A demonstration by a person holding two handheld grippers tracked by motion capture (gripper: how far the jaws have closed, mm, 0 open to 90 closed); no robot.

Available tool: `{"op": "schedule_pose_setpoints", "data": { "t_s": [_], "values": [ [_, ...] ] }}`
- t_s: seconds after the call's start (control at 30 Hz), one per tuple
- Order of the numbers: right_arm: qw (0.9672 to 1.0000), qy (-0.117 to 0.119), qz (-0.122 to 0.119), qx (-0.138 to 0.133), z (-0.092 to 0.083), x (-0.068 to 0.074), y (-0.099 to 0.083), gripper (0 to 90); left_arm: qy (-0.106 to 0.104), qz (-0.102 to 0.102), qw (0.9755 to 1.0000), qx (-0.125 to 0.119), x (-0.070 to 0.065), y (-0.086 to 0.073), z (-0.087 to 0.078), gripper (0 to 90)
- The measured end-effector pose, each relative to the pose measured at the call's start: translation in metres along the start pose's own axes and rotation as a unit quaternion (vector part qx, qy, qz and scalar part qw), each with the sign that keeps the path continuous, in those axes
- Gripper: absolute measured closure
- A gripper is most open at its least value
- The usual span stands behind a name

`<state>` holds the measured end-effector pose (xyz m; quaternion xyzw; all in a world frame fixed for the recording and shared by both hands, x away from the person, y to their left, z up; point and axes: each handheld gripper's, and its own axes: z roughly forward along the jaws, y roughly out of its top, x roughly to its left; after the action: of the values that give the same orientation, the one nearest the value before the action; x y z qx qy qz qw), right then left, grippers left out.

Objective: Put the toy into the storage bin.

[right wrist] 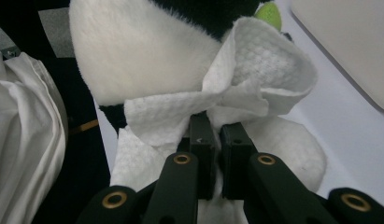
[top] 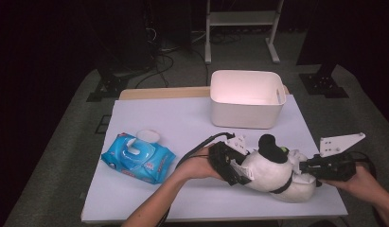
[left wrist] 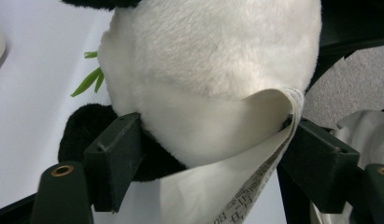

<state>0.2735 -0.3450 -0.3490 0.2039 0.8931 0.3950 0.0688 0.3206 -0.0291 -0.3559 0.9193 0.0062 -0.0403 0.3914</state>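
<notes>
While the right claw (right wrist: 216, 140) stands pressed together on a wipe (right wrist: 236, 93), pinching its bunched middle against the panda (top: 272, 172), the left claw (left wrist: 213, 154) stands spread around the toy's lower body; one jaw touches the plush, the other the sewn-in label (left wrist: 245, 186), but whether the pads press I cannot tell. The panda lies on its side at the near right of the tabletop (top: 182, 123), between the two hands. By my judgement the step in hand is wiping the toy clean: one hand steadies it, the other rubs. The next move calls for a firm hold from the left so the plush does not slide under the wipe. Farther out lie the wipes pack (top: 137, 157) with its lid open, and a white bin (top: 246, 97) at the far edge. The room beyond is dark, with a grey floor, cables and a frame.
</notes>
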Motion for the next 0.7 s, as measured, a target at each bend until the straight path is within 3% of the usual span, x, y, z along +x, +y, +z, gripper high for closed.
{"op": "schedule_pose_setpoints", "data": {
  "t_s": [0.23, 0.5, 0.7],
  "values": [
    [0.9999, -0.005, 0.01, -0.007, -0.003, -0.001, -0.006, 85.0, 0.005, -0.005, 0.9996, -0.026, 0.003, -0.001, 0.008, 17.3],
    [0.9999, -0.004, 0.008, -0.008, -0.004, 0.0, -0.007, 85.1, 0.004, -0.002, 0.9994, -0.033, 0.003, -0.002, 0.003, 17.3],
    [0.9998, -0.004, 0.013, -0.012, -0.007, -0.001, -0.011, 85.1, 0.0, -0.003, 0.9976, -0.069, 0.003, -0.002, 0.01, 10.0]
  ]
}}
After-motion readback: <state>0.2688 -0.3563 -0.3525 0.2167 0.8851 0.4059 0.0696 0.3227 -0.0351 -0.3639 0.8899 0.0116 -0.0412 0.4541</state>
